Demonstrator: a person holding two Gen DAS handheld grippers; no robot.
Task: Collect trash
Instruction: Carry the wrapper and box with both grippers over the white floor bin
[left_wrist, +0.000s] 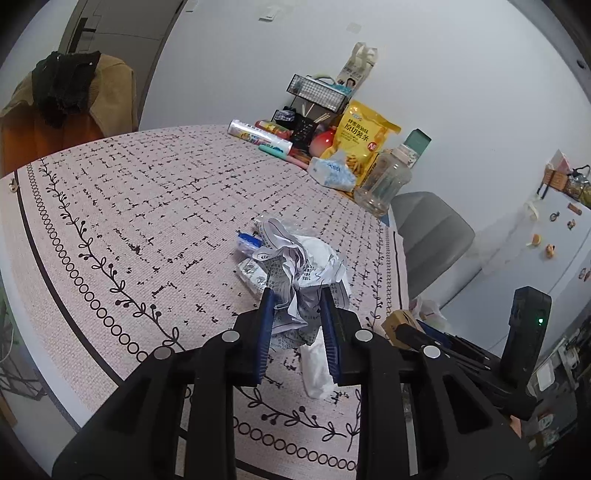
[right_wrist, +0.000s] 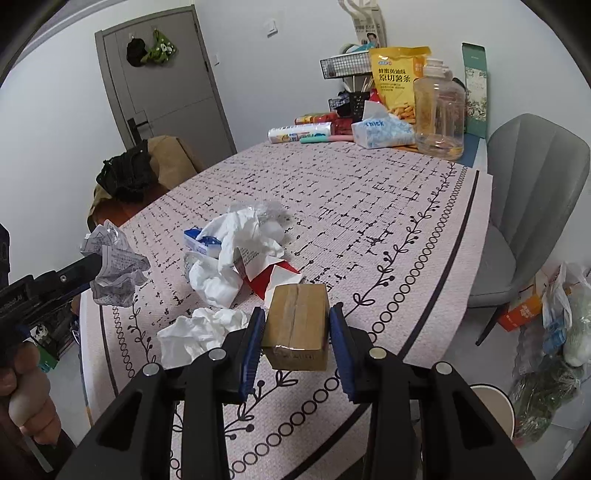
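My left gripper (left_wrist: 297, 301) is shut on a crumpled printed paper ball (left_wrist: 295, 273) and holds it above the table; the ball also shows in the right wrist view (right_wrist: 114, 266) at the far left. My right gripper (right_wrist: 297, 321) is shut on a small brown cardboard box (right_wrist: 297, 325) held just above the tablecloth (right_wrist: 369, 206). A heap of trash lies mid-table: white tissues (right_wrist: 243, 229), a blue and white carton (right_wrist: 201, 240), a red and white wrapper (right_wrist: 273, 277), and a loose tissue (right_wrist: 199, 332) near the front edge.
At the table's far end stand a clear plastic jar (right_wrist: 439, 114), a yellow snack bag (right_wrist: 397, 81), a tissue pack (right_wrist: 384, 131) and a wire rack (right_wrist: 343, 64). A grey chair (right_wrist: 532, 206) is on the right, bags (right_wrist: 554, 332) on the floor, a white cup (right_wrist: 491, 406) below.
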